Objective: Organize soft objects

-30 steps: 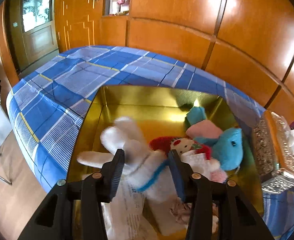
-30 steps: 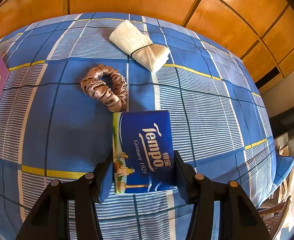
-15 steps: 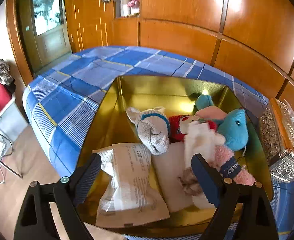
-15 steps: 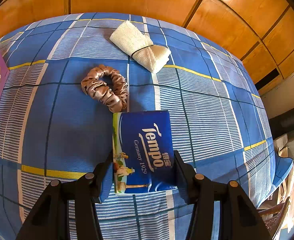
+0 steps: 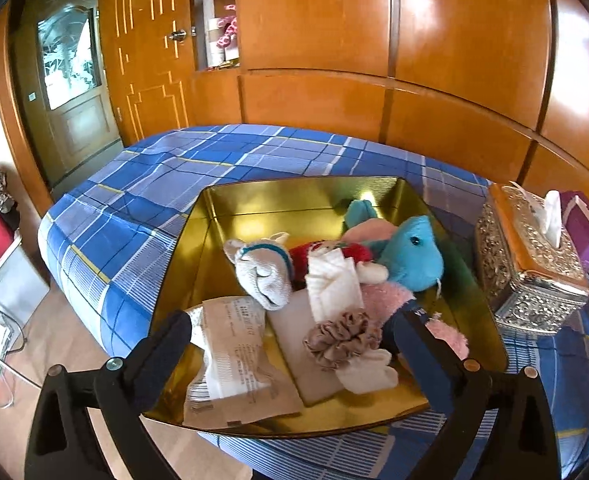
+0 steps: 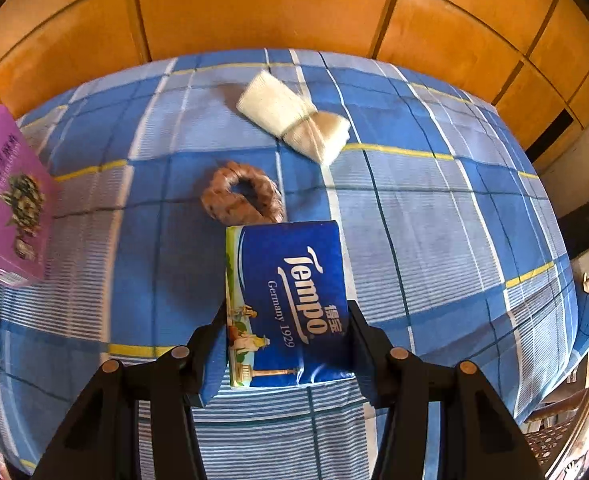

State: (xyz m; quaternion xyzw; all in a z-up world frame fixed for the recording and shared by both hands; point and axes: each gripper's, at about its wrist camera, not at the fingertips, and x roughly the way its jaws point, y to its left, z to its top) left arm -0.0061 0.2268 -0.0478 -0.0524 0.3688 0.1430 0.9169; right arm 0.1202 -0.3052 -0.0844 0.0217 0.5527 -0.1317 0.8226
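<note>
left tool: spread wide, empty, above gold tray | tray holds grey plush, blue plush, scrunchie | right tool: clamped on tissue pack above bed; brown scrunchie and rolled cloth on bed

Blue plaid bed carries gold tray, silver tissue box, scrunchie, rolled towel, purple box.

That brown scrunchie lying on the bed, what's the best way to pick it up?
Grip one side of the scrunchie's ring, coming straight down from above: one finger in the centre hole, the other outside. It lies flat on the bedspread, so the puffy band is the only part that stands up. Take the far side, since the tissue pack crowds the near edge.
</note>
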